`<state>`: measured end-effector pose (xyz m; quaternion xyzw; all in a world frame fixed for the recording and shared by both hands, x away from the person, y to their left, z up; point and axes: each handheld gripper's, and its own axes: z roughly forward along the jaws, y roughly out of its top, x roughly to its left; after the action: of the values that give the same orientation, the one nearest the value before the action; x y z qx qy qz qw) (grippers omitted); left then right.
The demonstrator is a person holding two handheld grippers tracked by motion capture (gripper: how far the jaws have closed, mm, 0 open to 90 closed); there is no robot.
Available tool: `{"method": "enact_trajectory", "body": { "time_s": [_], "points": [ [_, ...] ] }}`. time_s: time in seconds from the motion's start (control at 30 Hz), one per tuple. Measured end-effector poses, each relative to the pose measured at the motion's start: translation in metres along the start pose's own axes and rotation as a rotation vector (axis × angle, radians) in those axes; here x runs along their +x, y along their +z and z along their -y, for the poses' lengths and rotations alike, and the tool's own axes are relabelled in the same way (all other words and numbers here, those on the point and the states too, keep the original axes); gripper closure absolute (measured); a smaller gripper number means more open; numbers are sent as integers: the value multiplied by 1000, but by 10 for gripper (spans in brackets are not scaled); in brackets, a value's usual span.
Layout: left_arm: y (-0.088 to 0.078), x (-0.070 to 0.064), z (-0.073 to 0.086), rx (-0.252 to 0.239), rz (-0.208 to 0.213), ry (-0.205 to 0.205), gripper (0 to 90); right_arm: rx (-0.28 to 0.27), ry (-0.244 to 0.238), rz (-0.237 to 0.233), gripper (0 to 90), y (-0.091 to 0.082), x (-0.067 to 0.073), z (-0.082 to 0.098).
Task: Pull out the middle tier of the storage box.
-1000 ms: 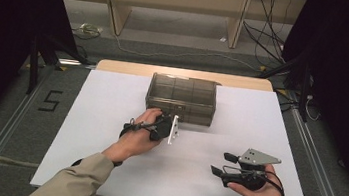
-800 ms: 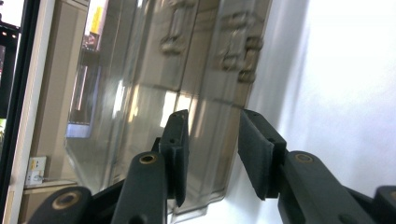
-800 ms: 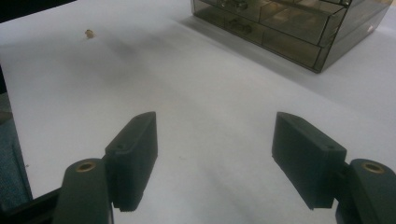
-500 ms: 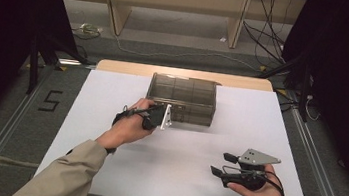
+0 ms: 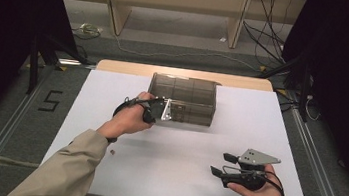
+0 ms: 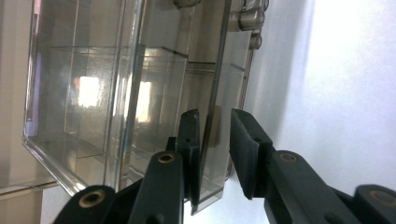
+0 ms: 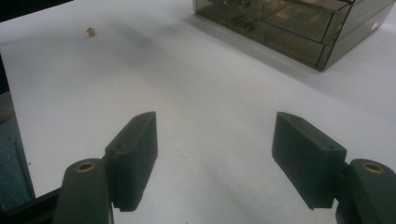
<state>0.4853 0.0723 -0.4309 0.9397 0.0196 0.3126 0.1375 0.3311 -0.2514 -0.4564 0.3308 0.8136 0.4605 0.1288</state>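
The white table [image 5: 111, 100] spans the frame's middle, with the smoky clear box [image 5: 191, 92] at upper centre. The left tool [image 6: 215, 140] has been closing around its lower left edge panel. The right tool [image 5: 219, 164], lower right, gapes empty.

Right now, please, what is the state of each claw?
Left claw: has just been closing around the clear box's front wall edge; pads not yet pressing.
Right claw: open, holding nothing.
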Motion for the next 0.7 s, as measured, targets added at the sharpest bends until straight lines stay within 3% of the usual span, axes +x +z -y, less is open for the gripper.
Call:
{"method": "enact_trajectory", "body": {
  "time_s": [0.47, 0.7],
  "points": [
    [2, 18, -2, 29, 136, -3, 799, 3, 5, -1, 321, 0, 0, 0],
    [2, 22, -3, 35, 162, 9, 807, 3, 3, -1, 321, 0, 0, 1]
  ]
}}
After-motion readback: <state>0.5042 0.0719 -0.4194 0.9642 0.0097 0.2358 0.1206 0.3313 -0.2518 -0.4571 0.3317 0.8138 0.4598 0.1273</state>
